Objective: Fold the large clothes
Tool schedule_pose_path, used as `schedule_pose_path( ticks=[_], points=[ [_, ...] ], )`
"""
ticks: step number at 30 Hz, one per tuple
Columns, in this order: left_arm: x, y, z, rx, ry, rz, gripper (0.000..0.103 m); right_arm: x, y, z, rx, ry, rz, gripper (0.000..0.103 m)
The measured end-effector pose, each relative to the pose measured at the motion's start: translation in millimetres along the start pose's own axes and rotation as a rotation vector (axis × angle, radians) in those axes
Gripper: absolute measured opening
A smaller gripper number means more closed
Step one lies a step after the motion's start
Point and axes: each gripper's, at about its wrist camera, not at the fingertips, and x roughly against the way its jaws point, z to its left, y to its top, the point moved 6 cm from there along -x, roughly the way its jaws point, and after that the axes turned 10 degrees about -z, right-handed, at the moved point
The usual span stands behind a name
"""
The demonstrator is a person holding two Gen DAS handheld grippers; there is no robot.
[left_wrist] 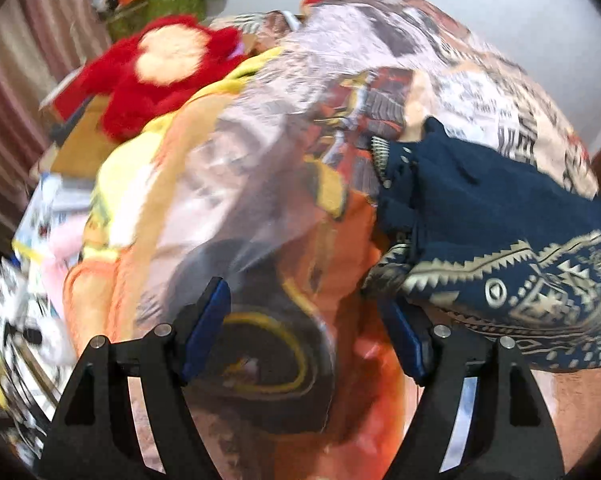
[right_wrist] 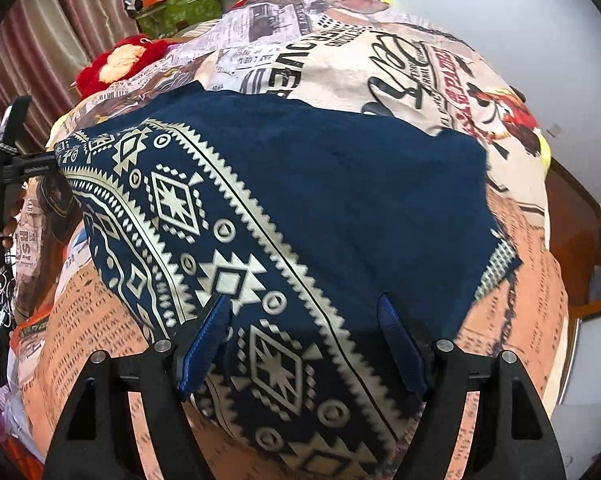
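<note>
Left wrist view: blurred; left gripper (left_wrist: 304, 332) jaws apart, empty, over printed bedspread (left_wrist: 260, 184).
Right wrist view: right gripper (right_wrist: 304, 340) apart above navy patterned garment (right_wrist: 340, 200).
Garment: spread on the bed; near edge hidden.

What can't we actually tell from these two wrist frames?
- Left wrist view: motion blur smears the printed bedspread; its text is unreadable.
- Left wrist view: the navy patterned garment runs off the right edge.
- Right wrist view: the garment's near hem is hidden behind the right gripper, so its type is unclear.
- Right wrist view: the left gripper is cut off by the left edge.
</note>
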Motion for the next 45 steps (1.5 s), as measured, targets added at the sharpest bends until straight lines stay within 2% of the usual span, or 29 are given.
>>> schedule_pose_path(
  ticks=[2,3,5,7,9,10,14,17,21,26,31,35,38,41,44,45],
  points=[
    [14.8,-3.8,18.3,0.040,0.035,-0.026,0.076,2.9,-1.1,-1.5,0.011,-0.025,0.001,0.075],
    [18.8,-5.7,21.4,0.050,0.030,-0.027,0.076,4.1,-1.1,-1.7,0.012,-0.027,-0.001,0.075],
    [30.8,-14.3,26.0,0.093,-0.027,-0.020,0.076,7.2,-1.2,-3.1,-0.001,-0.030,-0.006,0.075],
    [37.3,-22.3,20.6,0.148,-0.108,0.001,0.076,11.6,0.6,-3.7,-0.019,-0.032,-0.016,0.075],
    [41.1,-35.4,4.5,0.236,-0.243,0.045,0.077,15.5,4.0,-1.4,-0.019,-0.040,-0.029,0.075],
    [41.7,-38.9,-2.0,0.264,-0.287,0.059,0.077,17.7,6.6,0.7,-0.012,-0.045,-0.038,0.075],
    [30.6,-58.7,-48.2,0.460,-0.553,0.194,0.078,28.4,24.7,16.4,0.041,-0.053,-0.092,0.075],
    [18.7,-60.5,-72.4,0.560,-0.667,0.237,0.078,33.1,40.2,28.2,0.071,-0.051,-0.133,0.075],
    [-1.6,-53.4,-85.9,0.642,-0.683,0.240,0.078,27.0,56.2,41.7,0.072,-0.032,-0.157,0.075],
    [-22.9,-42.2,-86.8,0.766,-0.732,0.228,0.078,3.3,60.1,48.7,0.078,-0.021,-0.133,0.075],
    [-26.7,-35.3,-75.9,0.833,-0.773,0.191,0.078,-30.2,45.8,43.8,0.094,-0.031,-0.056,0.075],
    [-19.1,-33.9,-61.4,0.799,-0.731,0.135,0.078,-38.1,38.9,36.4,0.076,0.000,-0.037,0.075],
    [-18.1,-37.5,-48.7,0.862,-0.747,0.119,0.078,-37.2,36.7,33.4,0.078,0.004,-0.034,0.075],
    [-34.0,-46.5,-49.3,0.880,-0.685,0.169,0.078,-36.9,34.6,32.8,0.083,0.004,-0.038,0.075],
    [-51.2,-55.9,-59.8,0.921,-0.688,0.232,0.078,-36.7,34.3,32.8,0.081,0.004,-0.038,0.075],
    [-53.7,-55.1,-62.0,0.925,-0.684,0.229,0.078,-36.9,34.5,32.7,0.081,0.004,-0.038,0.075]
  ],
)
